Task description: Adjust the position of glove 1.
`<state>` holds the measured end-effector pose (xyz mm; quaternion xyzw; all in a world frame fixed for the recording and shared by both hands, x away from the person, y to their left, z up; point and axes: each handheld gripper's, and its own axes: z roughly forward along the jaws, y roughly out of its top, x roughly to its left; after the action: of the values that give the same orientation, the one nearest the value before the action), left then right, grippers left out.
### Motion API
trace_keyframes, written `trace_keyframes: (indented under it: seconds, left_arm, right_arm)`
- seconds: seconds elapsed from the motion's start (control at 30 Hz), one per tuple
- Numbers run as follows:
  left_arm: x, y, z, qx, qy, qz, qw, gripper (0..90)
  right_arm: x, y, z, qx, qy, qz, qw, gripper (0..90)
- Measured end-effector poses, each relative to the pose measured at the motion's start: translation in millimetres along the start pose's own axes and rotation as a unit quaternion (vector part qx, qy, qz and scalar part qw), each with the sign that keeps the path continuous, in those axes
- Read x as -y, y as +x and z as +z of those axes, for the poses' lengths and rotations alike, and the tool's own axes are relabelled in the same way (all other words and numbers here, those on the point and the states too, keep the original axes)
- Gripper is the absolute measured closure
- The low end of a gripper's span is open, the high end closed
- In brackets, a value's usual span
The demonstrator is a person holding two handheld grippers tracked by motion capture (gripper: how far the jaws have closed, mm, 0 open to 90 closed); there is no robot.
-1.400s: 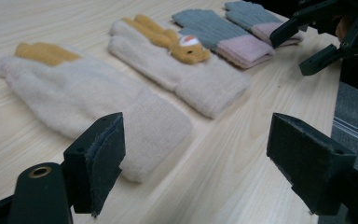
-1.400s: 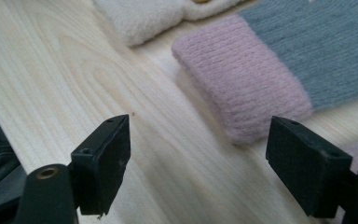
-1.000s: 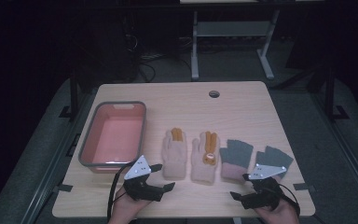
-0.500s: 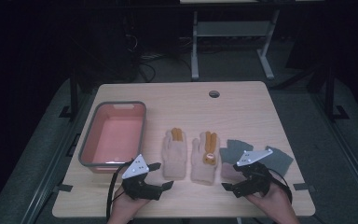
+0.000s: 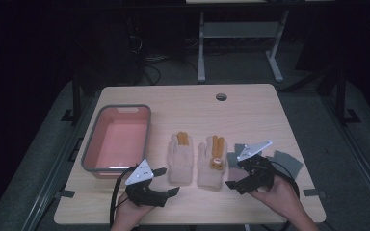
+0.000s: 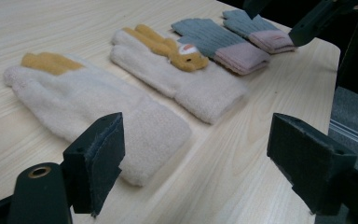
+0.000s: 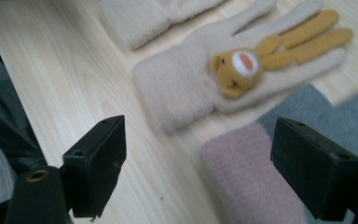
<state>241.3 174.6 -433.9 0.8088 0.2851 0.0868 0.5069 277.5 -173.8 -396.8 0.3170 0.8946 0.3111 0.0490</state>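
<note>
No writing or label can be read on anything. A pink tub (image 5: pixel 117 142) with a grey rim sits at the table's (image 5: pixel 250 113) left. Just beside it the left gripper (image 5: pixel 166 182) hovers, jaws wide apart and empty. Two cream gloves (image 5: pixel 180 159) follow, one bearing a bear face (image 7: pixel 235 67). The right gripper (image 5: pixel 232 172), also spread and empty, partly covers the grey gloves (image 5: pixel 289 162).

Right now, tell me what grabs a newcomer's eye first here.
Two cream gloves with orange fingers lie mid-table; the right-hand cream glove bears a small bear face. To their left sits an empty pink bin. The open left tool and open right tool flank the gloves' cuffs.
</note>
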Motion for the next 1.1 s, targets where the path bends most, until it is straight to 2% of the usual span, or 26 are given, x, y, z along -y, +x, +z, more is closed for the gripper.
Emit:
trace_keyframes:
  seconds: [0.3, 0.4, 0.5, 0.67, 0.77, 0.8, 1.0, 1.03, 1.1]
  left_arm:
    - [-0.2, 0.8, 1.2, 0.001, -0.006, -0.002, 1.0, 19.3]
    - [0.6, 0.8, 2.4, 0.005, 0.0, 0.0, 1.0, 19.3]
    - [0.2, 0.1, 3.4, 0.006, -0.001, 0.0, 1.0, 19.3]
    - [0.7, 1.8, 4.1, 0.003, 0.0, -0.002, 1.0, 19.3]
    - [0.7, 2.5, 4.8, 0.005, 0.0, -0.006, 1.0, 19.4]
    - [0.5, 2.9, 5.5, 0.007, 0.002, -0.006, 1.0, 19.4]
    - [0.7, 2.8, 6.8, 0.009, 0.001, -0.004, 0.9999, 19.6]
    - [0.4, 2.5, 5.7, 0.009, 0.001, -0.005, 1.0, 19.6]
    - [0.2, 2.9, 5.0, 0.008, 0.001, -0.005, 1.0, 19.5]
  right_arm:
    - [-27.7, -6.5, 8.6, 0.001, 0.008, -0.016, 0.9998, 17.5]
    - [-33.0, -8.8, 11.1, -0.001, 0.008, -0.018, 0.9998, 17.8]
    - [-39.3, -13.1, 22.0, 0.007, 0.015, -0.018, 0.9997, 20.0]
    - [-43.1, -20.0, 41.7, 0.004, 0.029, -0.018, 0.9994, 23.5]
    - [-45.8, -22.8, 46.8, 0.0, 0.035, -0.015, 0.9993, 26.2]
    - [-48.3, -25.2, 50.9, -0.009, 0.038, -0.014, 0.9991, 29.2]
    - [-54.0, -29.3, 64.3, 0.0, 0.061, -0.027, 0.9978, 37.0]
    - [-55.3, -30.2, 69.6, 0.001, 0.071, -0.038, 0.9967, 43.1]
    - [-56.1, -30.7, 73.3, 0.003, 0.078, -0.038, 0.9962, 46.7]
